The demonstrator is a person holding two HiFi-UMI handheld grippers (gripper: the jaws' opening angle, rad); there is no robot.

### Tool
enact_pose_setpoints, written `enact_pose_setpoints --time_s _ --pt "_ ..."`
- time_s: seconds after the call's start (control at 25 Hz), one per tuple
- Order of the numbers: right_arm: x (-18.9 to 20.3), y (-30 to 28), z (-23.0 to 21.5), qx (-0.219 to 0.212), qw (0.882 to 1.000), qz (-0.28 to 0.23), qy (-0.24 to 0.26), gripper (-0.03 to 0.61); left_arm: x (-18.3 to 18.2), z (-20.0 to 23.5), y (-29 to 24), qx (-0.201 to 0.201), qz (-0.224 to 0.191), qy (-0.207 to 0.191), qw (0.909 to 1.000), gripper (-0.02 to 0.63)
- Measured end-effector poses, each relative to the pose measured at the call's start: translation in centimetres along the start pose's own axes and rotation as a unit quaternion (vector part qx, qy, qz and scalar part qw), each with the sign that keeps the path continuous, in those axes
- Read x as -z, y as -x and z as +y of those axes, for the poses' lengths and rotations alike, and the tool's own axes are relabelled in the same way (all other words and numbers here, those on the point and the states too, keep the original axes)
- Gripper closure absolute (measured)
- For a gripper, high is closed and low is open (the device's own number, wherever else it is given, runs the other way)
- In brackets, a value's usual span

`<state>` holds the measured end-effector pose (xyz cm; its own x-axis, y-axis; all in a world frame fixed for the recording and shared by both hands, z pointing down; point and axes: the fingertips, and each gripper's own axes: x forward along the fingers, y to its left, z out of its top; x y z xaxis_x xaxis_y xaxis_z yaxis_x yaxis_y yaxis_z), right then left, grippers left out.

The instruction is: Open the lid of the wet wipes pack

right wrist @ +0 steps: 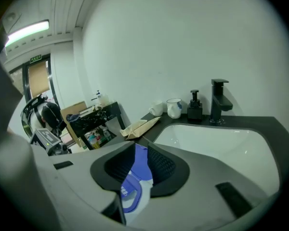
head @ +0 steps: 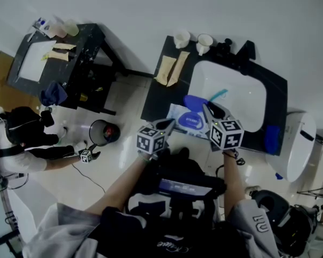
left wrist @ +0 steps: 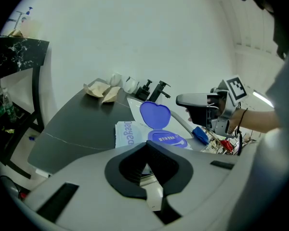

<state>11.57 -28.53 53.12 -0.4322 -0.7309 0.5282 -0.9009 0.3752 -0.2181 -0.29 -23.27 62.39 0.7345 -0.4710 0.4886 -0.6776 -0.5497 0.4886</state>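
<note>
The wipes pack (left wrist: 127,134) lies flat on the table (left wrist: 72,129) just ahead of the left gripper (left wrist: 147,145), whose jaws are pressed together, while its blue lid (left wrist: 155,114) stands upright, hinged open, in the narrow gap between the nearer right gripper's (right wrist: 140,146) slightly parted jaws.

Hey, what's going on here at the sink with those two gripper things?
A person at a dark counter has a hand-held gripper in each hand and is working on a wet wipes pack lying beside the sink. The pack's blue lid is already flipped open and stands up. The right hand-held gripper is close to the lid, which shows in the gap between its jaws; a grip cannot be confirmed. The left hand-held gripper hangs by the pack, jaws together, holding nothing.
</note>
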Motion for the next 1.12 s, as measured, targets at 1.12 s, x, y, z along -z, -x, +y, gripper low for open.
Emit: enact_pose_setpoints --time_s 1.12 --pt "3.3 9.2 9.8 0.058 0.980 -0.117 -0.148 0.571 -6.3 -7.6 8.5 0.085 -0.116 -0.056 0.9880 0.607"
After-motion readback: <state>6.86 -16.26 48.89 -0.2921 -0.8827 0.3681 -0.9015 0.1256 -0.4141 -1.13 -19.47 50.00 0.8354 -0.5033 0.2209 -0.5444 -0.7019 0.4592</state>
